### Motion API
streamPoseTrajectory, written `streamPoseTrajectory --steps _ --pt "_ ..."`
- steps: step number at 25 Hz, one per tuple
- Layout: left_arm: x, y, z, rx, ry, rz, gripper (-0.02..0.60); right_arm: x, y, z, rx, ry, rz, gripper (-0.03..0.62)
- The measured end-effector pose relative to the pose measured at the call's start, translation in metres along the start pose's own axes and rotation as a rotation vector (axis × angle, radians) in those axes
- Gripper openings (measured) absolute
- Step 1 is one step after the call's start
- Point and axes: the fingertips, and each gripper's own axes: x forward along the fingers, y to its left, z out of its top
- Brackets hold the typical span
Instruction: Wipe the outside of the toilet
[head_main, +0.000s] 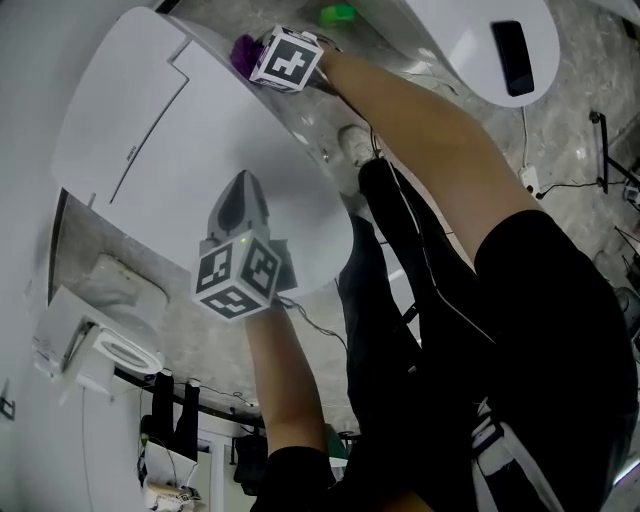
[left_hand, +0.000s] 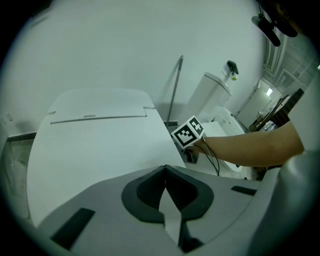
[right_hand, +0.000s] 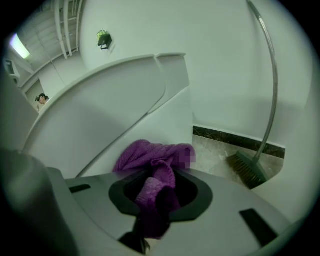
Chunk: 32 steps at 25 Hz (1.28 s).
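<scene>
The white toilet (head_main: 180, 130) fills the upper left of the head view, its lid (left_hand: 100, 135) closed. My right gripper (head_main: 258, 50) is at the far side of the toilet, shut on a purple cloth (head_main: 243, 52). In the right gripper view the cloth (right_hand: 155, 157) bunches out of the jaws of that gripper (right_hand: 155, 175) and lies against the toilet's white outer wall (right_hand: 125, 100). My left gripper (head_main: 240, 190) hovers over the near part of the lid. Its jaws (left_hand: 165, 172) are shut with nothing in them. The right gripper's marker cube (left_hand: 189, 132) shows past the lid's edge.
A broom (right_hand: 247, 167) with a long handle leans on the wall beside the toilet. A second toilet (left_hand: 215, 90) stands farther along. A green object (head_main: 338, 14) sits beyond the toilet. A black device (head_main: 512, 57) lies on a white surface. Cables (head_main: 560, 185) run over the marble floor.
</scene>
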Motion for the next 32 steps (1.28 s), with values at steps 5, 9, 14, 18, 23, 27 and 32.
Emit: streamPoseTrajectory --steps 5,9,14,18,23,27,32 --pt "-0.014 0.002 -0.033 0.006 0.018 -0.017 0.006 -0.017 0.027 -0.036 0.022 0.007 0.009 0.089" --pt "-0.020 -0.004 -0.053 0.041 0.033 -0.036 0.005 -0.032 0.052 -0.067 0.045 0.017 0.012 0.087" --pt "-0.022 -0.025 -0.072 0.067 0.051 -0.083 0.005 -0.046 0.076 -0.101 0.111 0.013 0.003 0.087" --pt "-0.021 -0.034 -0.087 0.079 0.056 -0.102 0.005 -0.057 0.099 -0.119 0.084 0.013 0.006 0.087" --pt "-0.026 -0.049 -0.117 0.108 0.090 -0.119 0.006 -0.070 0.124 -0.156 0.160 -0.010 0.005 0.087" --pt "-0.035 -0.054 -0.140 0.113 0.089 -0.116 0.006 -0.081 0.153 -0.182 0.176 -0.049 0.002 0.087" --pt "-0.045 -0.066 -0.165 0.103 0.060 -0.096 0.006 -0.099 0.180 -0.201 0.073 -0.073 -0.029 0.087"
